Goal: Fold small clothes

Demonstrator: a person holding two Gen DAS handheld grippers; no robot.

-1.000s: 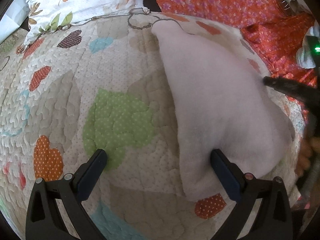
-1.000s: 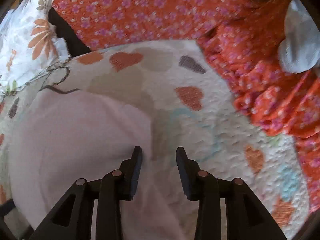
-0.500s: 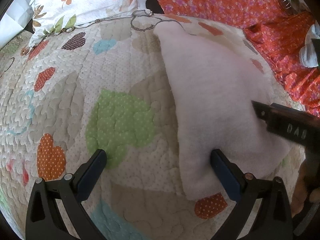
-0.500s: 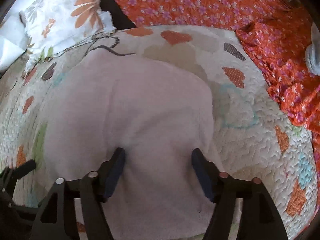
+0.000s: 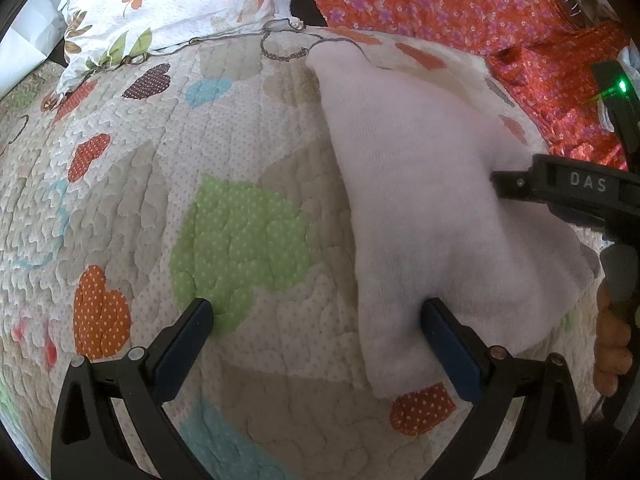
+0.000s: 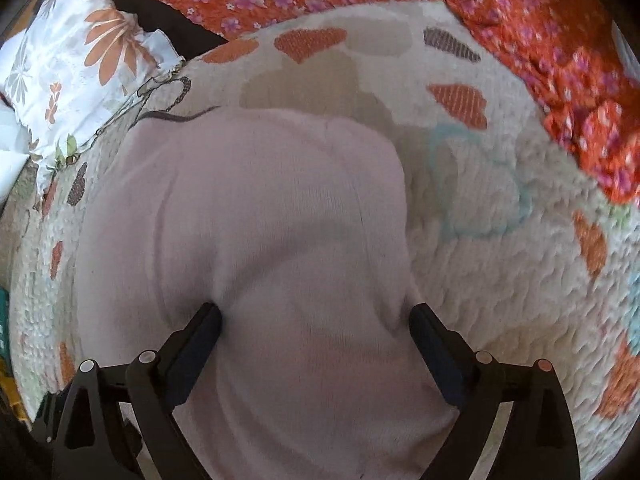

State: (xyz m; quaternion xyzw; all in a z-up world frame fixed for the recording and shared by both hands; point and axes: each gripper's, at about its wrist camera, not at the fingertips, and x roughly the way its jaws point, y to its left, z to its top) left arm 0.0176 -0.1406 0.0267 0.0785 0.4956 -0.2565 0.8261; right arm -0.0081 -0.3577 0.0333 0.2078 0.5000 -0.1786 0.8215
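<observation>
On the heart-print quilt [image 5: 240,240], pale pink garment [image 6: 260,240] flat, left gripper [image 5: 316,320] and right gripper [image 6: 316,320] fingers spread wide

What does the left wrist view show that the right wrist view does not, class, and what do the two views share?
Left wrist only: the green heart patch, the right gripper seen side-on pressing the cloth, and the person's fingers.

Right wrist only: both open right fingers dimpling the cloth, and the pale blue heart outline.

Both: the pale pink garment lying on the heart-patterned quilt, the floral pillow and the orange floral fabric. The left gripper is open.
</observation>
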